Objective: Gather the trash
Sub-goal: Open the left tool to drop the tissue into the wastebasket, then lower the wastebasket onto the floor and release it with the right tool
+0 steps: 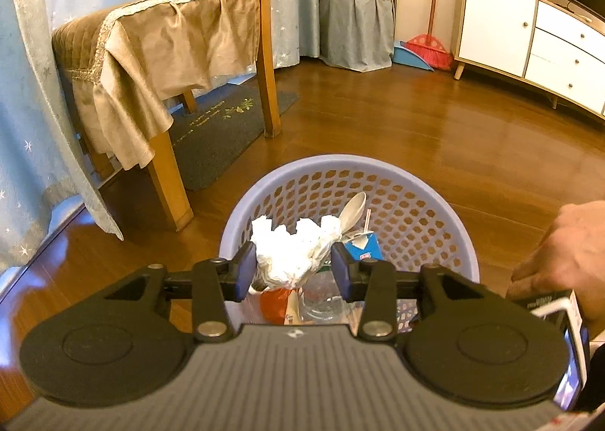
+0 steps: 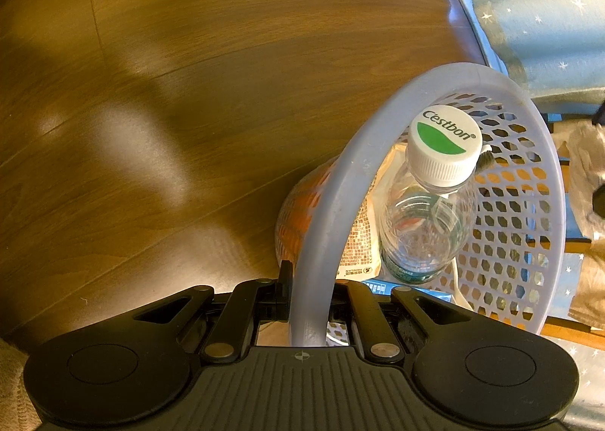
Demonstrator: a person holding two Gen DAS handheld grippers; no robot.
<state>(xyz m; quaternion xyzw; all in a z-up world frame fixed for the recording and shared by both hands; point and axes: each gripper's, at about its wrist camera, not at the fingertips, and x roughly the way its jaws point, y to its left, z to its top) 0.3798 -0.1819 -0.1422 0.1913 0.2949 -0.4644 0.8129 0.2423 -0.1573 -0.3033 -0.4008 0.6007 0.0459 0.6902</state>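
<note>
My left gripper (image 1: 293, 268) hangs over the lilac mesh basket (image 1: 340, 162) with a crumpled white tissue (image 1: 291, 249) between its blue pads. The left pad touches the tissue, a thin gap shows at the right pad, and the jaws stand open. In the basket lie a white plastic spoon (image 1: 355, 204), a blue drink carton (image 1: 365, 251) and a clear bottle (image 1: 321, 302). My right gripper (image 2: 310, 302) is shut on the basket's rim (image 2: 378, 128). The capped bottle (image 2: 427, 219) stands upright inside, beside a printed packet (image 2: 359, 249).
The basket stands on a wooden floor (image 1: 416, 121). A chair with a tan cover (image 1: 170, 64) and a dark mat (image 1: 223, 128) are at the left. A white cabinet (image 1: 529, 37) and a red broom (image 1: 427, 49) stand at the back right. A hand (image 1: 567, 249) shows at the right.
</note>
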